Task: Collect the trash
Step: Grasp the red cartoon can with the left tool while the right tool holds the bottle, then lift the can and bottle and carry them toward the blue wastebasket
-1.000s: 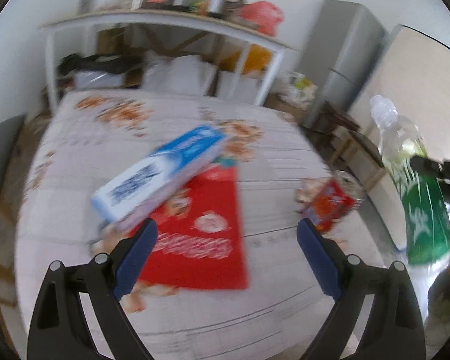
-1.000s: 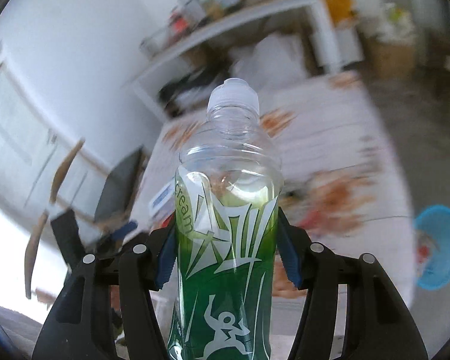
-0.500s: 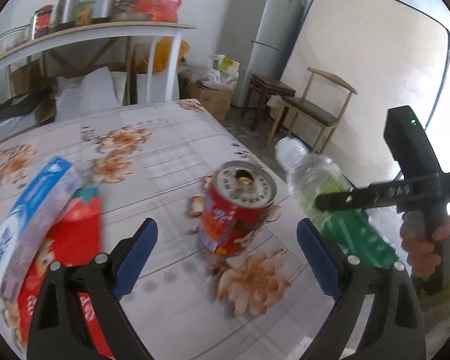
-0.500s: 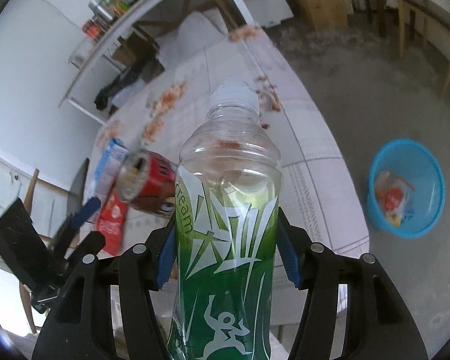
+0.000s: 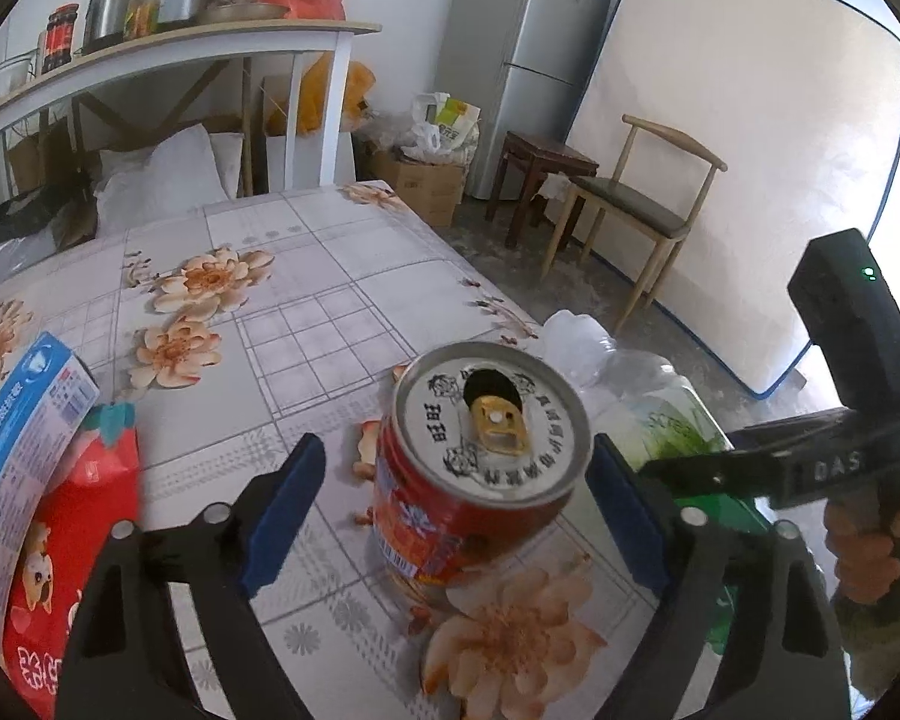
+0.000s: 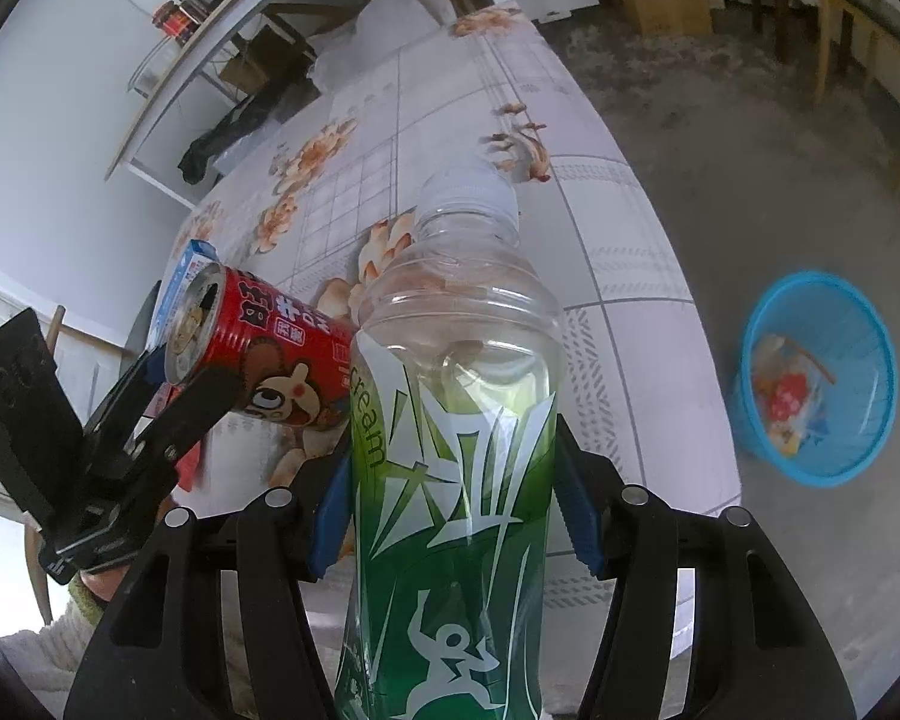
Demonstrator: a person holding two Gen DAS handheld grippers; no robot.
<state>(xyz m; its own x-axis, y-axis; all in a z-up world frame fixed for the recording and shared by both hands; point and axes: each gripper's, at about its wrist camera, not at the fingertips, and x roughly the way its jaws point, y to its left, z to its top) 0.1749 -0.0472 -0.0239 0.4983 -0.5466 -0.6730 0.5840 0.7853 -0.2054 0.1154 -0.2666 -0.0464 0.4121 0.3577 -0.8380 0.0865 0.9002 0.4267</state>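
We see left gripper (image 5: 456, 507) jaws closing around the red can (image 5: 477, 468), frame centre, still unclenched; right gripper (image 6: 453, 495) jaws grasp the green bottle (image 6: 450, 480).

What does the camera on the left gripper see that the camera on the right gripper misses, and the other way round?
Only the left wrist view shows the fridge, the wooden chair and the red snack bag.

Only the right wrist view shows the blue basket on the floor, with trash inside.

Both show the red can standing on the flowered table between the left gripper's open jaws, which have just been closing, and the green bottle clamped in the right gripper.
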